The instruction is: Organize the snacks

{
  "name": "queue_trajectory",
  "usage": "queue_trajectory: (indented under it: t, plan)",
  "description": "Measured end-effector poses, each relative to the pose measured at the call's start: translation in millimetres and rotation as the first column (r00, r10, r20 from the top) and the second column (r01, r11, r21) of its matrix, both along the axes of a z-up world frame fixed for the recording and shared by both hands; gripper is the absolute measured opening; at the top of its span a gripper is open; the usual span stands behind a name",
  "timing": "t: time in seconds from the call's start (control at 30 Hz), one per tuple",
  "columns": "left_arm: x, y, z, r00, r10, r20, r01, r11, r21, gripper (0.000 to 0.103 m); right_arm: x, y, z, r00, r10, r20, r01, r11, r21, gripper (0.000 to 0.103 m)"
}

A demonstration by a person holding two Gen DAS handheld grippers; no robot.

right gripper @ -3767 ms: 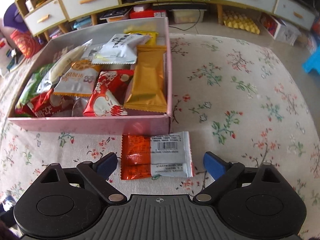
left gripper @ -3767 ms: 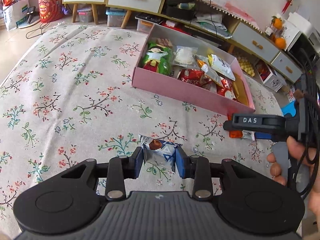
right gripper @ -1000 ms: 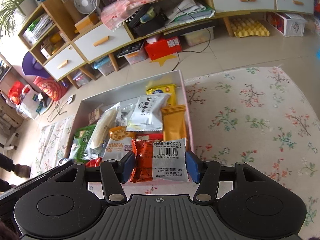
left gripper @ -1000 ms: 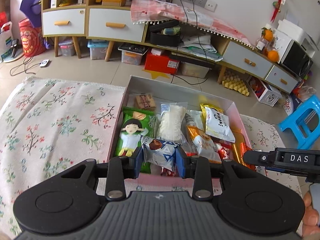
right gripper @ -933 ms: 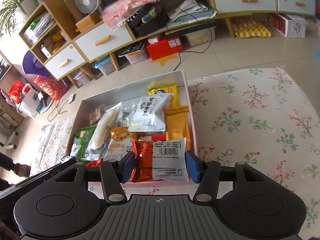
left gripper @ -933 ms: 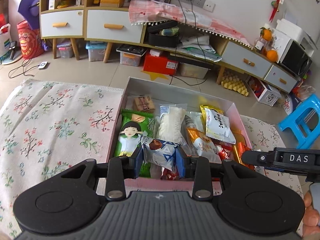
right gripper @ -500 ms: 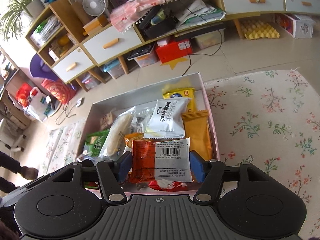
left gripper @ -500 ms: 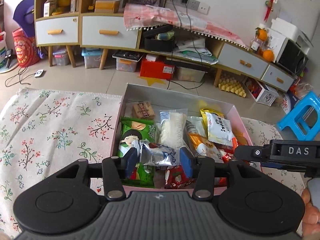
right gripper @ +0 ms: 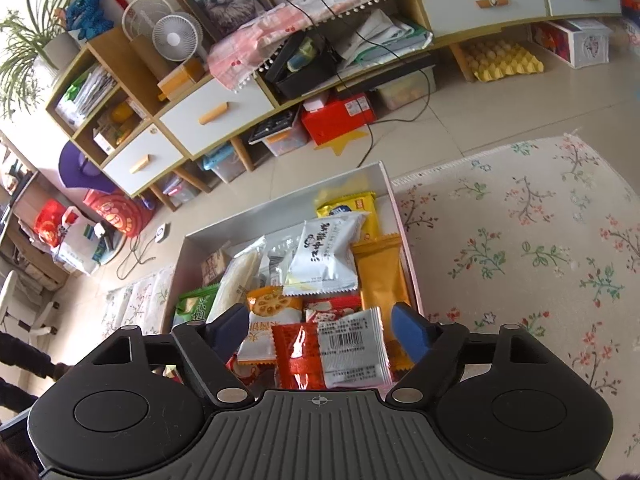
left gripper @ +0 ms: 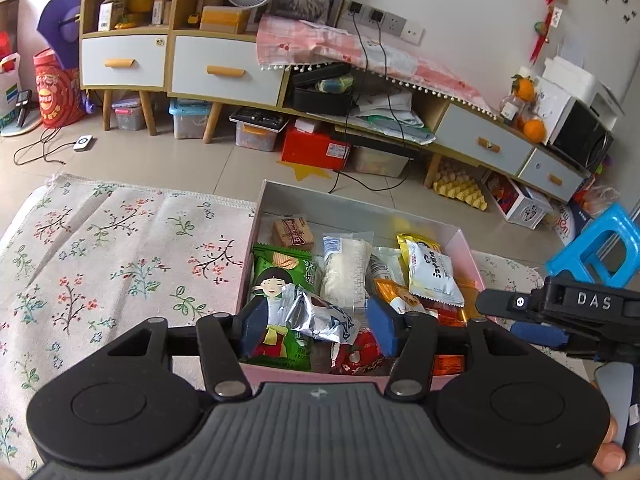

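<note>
Silver-blue snack packet [left gripper: 320, 317] lies in pink box [left gripper: 466, 245] on the green bag [left gripper: 282, 280], between left gripper [left gripper: 318, 325] pads, untouched; jaws just opened. Orange-silver packet [right gripper: 334, 350] likewise loose under right gripper [right gripper: 320, 330], spread wide. Both angled down over box.

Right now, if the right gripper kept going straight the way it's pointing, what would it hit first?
Most likely the orange and white snack packet lying loose between its open jaws, on the pile in the pink box; depth is uncertain.
</note>
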State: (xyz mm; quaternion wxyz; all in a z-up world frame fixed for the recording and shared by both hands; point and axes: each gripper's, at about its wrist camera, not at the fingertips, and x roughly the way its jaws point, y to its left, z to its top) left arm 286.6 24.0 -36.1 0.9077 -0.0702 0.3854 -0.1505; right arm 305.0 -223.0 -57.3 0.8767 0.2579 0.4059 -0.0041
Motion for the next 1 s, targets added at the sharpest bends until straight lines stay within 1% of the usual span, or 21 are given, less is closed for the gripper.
queue_trajectory:
  t: [0.07,0.2,0.27,0.33,0.37,0.43,0.5,0.57,0.63,0.67,0.77,0.8,0.83,0.87,0.9,0.97,1.0]
  plan:
    - [-1.4,1.5,2.8,1.000,0.024,-0.011,-0.023,1.000,0.005,0.056,-2.4,0.5,2.0,1.000,-0.005,-0.015,0.005,1.000,-0.001,0.080]
    - [-10.5,3.5,9.6,0.996,0.079,-0.031,-0.077,0.996,0.052,0.060,-10.7,4.3,11.3,1.000,0.010,-0.022,-0.010,1.000,0.003,0.080]
    - [-18.7,6.5,14.0,0.994,0.099,-0.039,-0.096,0.993,0.061,0.062,-16.9,8.1,17.3,0.999,0.024,-0.025,-0.024,1.000,0.001,0.080]
    - [-28.9,7.5,19.0,0.993,0.110,-0.040,-0.107,0.991,0.084,0.069,-25.8,13.1,24.0,0.999,0.035,-0.029,-0.035,0.999,-0.010,0.081]
    - [-35.0,8.7,20.4,0.993,0.116,-0.025,-0.113,0.988,0.105,0.071,-31.5,16.0,27.5,0.999,0.040,-0.030,-0.041,0.999,-0.019,0.083]
    - [-49.0,10.8,23.4,0.993,0.114,0.009,-0.114,0.984,0.135,0.080,-44.4,22.3,34.1,0.998,0.052,-0.030,-0.053,0.998,-0.041,0.084]
    - [-60.5,14.7,23.7,0.994,0.108,0.007,-0.108,0.985,0.136,0.081,-59.3,30.1,40.5,0.997,0.079,-0.023,-0.080,0.994,-0.079,0.084]
    - [-71.7,19.0,23.1,0.993,0.117,-0.013,-0.114,0.985,0.132,0.081,-78.0,39.0,46.7,0.995,0.101,-0.009,-0.102,0.985,-0.139,0.085]
    - [-85.1,21.0,25.7,0.992,0.124,-0.022,-0.120,0.982,0.143,0.081,-93.7,45.7,51.4,0.992,0.125,-0.011,-0.125,0.974,-0.189,0.085]
    - [-93.6,22.3,27.8,0.992,0.126,-0.014,-0.122,0.981,0.150,0.081,-101.7,47.9,53.1,0.992,0.129,-0.008,-0.128,0.970,-0.207,0.086]
    - [-121.0,23.9,33.9,0.993,0.116,0.036,-0.120,0.979,0.163,0.088,-124.8,54.7,56.9,0.991,0.133,-0.008,-0.130,0.959,-0.253,0.086]
    - [-131.3,24.8,34.0,0.993,0.107,0.059,-0.115,0.979,0.170,0.091,-133.3,57.4,57.8,0.990,0.140,-0.006,-0.137,0.954,-0.265,0.089]
    - [-139.3,26.1,33.1,0.992,0.104,0.071,-0.115,0.977,0.180,0.091,-141.5,60.6,58.7,0.988,0.153,-0.004,-0.148,0.948,-0.281,0.090]
    - [-147.7,26.3,31.8,0.991,0.107,0.084,-0.121,0.975,0.187,0.091,-150.0,64.5,59.3,0.986,0.169,-0.002,-0.162,0.940,-0.301,0.094]
    - [-153.8,26.4,29.8,0.990,0.104,0.094,-0.121,0.973,0.195,0.091,-158.2,69.3,59.7,0.983,0.186,0.001,-0.176,0.928,-0.328,0.094]
    - [-158.0,24.4,28.6,0.993,0.092,0.077,-0.107,0.971,0.213,0.091,-173.3,78.7,59.7,0.976,0.220,0.008,-0.199,0.900,-0.387,0.095]
    - [-159.4,23.2,30.9,0.992,0.089,0.085,-0.105,0.972,0.210,0.091,-180.3,82.2,59.0,0.973,0.231,0.009,-0.208,0.890,-0.406,0.095]
